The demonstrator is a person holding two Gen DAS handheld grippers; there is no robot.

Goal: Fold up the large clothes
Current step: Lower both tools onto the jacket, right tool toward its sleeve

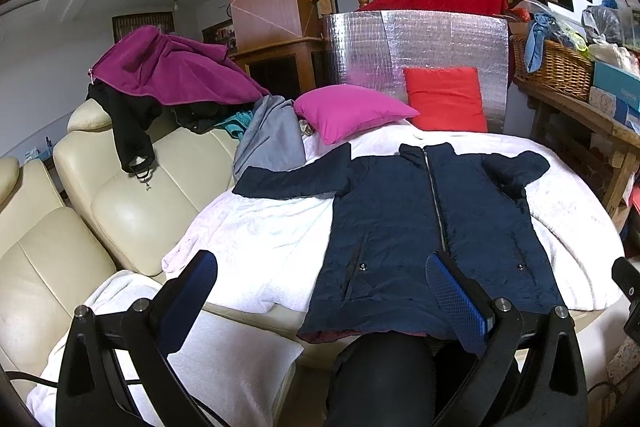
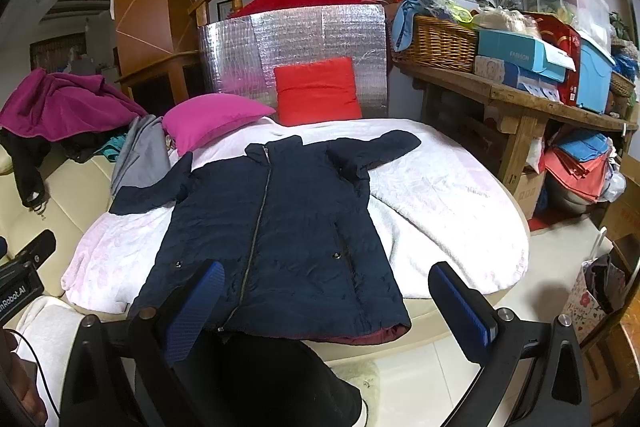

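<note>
A dark navy zip jacket (image 1: 420, 219) (image 2: 280, 227) lies flat, front up, on a white blanket (image 1: 264, 243) (image 2: 440, 211) spread over the sofa. Its left sleeve stretches out sideways; its right sleeve is bent near the shoulder. My left gripper (image 1: 324, 279) hovers open above the hem's left half, nothing between its blue pads (image 1: 456, 301). My right gripper (image 2: 326, 291) hangs open over the hem's right half, touching nothing.
A cream leather sofa (image 1: 120, 211) extends left with a magenta fleece (image 1: 172, 71) and black garment draped on its back. Pink (image 1: 348, 111) and red (image 1: 444, 99) cushions sit behind the jacket. A wooden table (image 2: 520, 99) with a basket and boxes stands on the right.
</note>
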